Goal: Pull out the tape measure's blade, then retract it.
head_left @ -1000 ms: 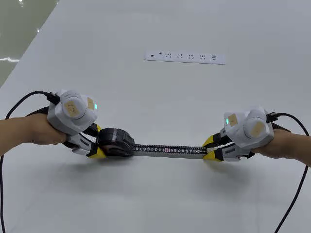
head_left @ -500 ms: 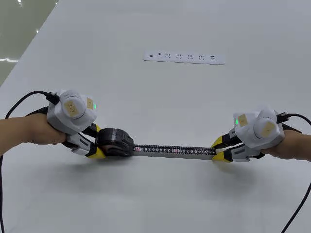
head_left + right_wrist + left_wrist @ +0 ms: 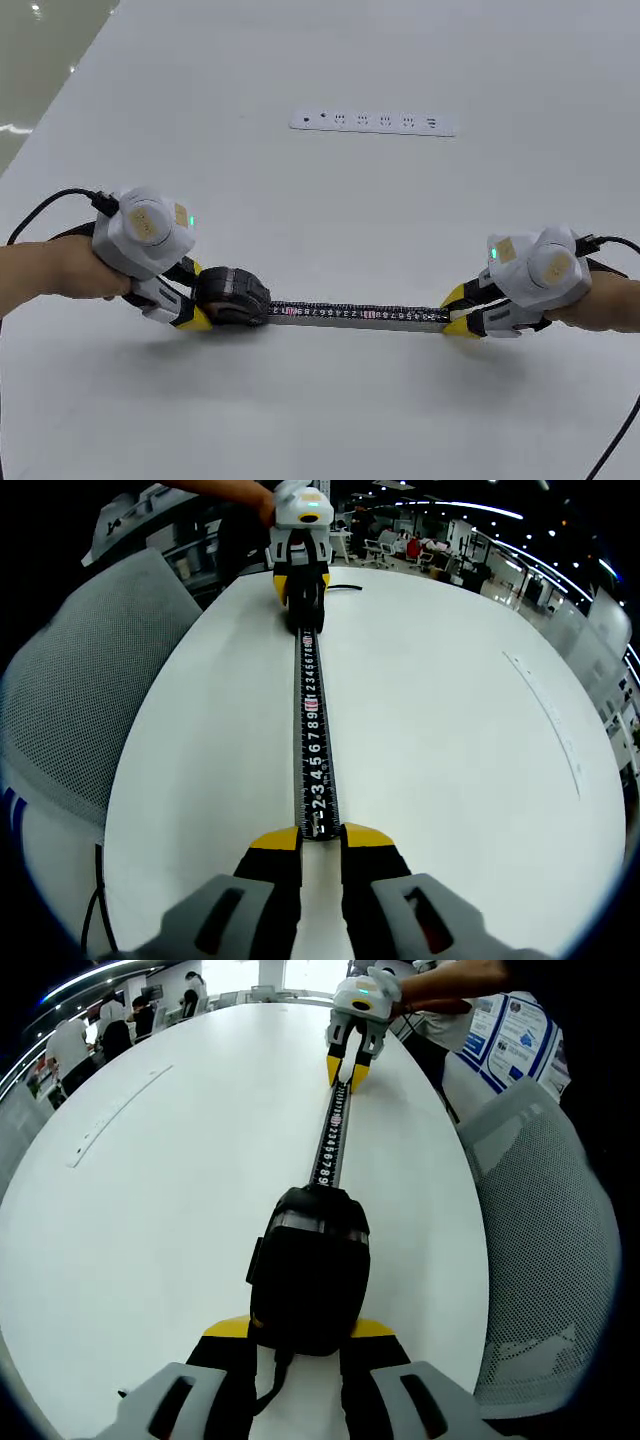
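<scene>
A broad white surface [image 3: 330,210] lies under us in the head view, bare but for a power strip [image 3: 372,122] well beyond both grippers. The left gripper [image 3: 200,296] pinches the tape measure [image 3: 232,295] by its black case. The blade [image 3: 355,313] runs flat along the surface from the case to the right gripper [image 3: 452,312], which is pressed together on the blade's end. Nothing stands between the two grippers. A cable [image 3: 50,205] trails behind the left gripper, away from the blade.

In the left gripper view, the case sits between our yellow tips, touching both, and the blade stretches ahead to the right gripper. A mesh chair [image 3: 545,1250] stands beside the surface's edge, to the right of this gripper, and people [image 3: 105,1015] show far off in the room.

In the right gripper view, our tips clamp the blade at its lowest numbers. We judge this the weak spot: the hold is narrow, so a slip here would let the spring whip the blade back into the case. Letting go all at once for the retraction would do the same, and a twist of either gripper could kink the blade.
</scene>
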Motion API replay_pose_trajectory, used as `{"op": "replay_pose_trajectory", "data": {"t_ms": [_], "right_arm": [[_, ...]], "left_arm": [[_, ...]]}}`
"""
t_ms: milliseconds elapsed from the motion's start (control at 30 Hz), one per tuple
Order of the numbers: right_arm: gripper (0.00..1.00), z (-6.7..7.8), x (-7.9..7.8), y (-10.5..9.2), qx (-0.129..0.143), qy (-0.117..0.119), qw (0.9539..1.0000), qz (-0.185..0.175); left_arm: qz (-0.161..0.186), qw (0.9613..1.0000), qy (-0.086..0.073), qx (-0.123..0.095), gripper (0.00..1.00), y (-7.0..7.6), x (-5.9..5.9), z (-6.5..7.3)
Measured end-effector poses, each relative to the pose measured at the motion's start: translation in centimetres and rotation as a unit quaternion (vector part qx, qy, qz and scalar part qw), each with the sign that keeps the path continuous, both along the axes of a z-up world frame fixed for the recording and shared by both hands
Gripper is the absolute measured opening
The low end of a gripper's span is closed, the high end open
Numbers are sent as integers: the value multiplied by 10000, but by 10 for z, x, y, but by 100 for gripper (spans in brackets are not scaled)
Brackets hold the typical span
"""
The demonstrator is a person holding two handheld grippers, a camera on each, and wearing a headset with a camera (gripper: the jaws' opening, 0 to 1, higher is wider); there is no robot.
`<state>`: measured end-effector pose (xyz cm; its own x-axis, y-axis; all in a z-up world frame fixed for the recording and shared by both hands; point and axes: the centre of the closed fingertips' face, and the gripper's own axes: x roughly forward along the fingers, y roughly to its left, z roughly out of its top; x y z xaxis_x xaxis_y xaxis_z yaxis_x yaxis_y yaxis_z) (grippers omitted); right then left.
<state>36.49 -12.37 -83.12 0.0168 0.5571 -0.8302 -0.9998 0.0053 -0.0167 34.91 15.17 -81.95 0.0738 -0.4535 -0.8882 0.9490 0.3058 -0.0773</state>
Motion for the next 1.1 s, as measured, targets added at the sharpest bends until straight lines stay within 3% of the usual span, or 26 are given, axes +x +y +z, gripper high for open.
{"op": "replay_pose_trajectory", "data": {"t_ms": [400,667,1100], "right_arm": [[15,-3,2,-1,-97,19,9999,-20],[19,-2,3,0,-113,-51,9999,26],[28,-1,1,-15,-239,-113,9996,-19]], "left_arm": [[12,10000,92,10,30,0,-1,0],[54,9998,113,133,31,7,-3,-3],[428,9990,-20,-159,40,11,-1,5]]}}
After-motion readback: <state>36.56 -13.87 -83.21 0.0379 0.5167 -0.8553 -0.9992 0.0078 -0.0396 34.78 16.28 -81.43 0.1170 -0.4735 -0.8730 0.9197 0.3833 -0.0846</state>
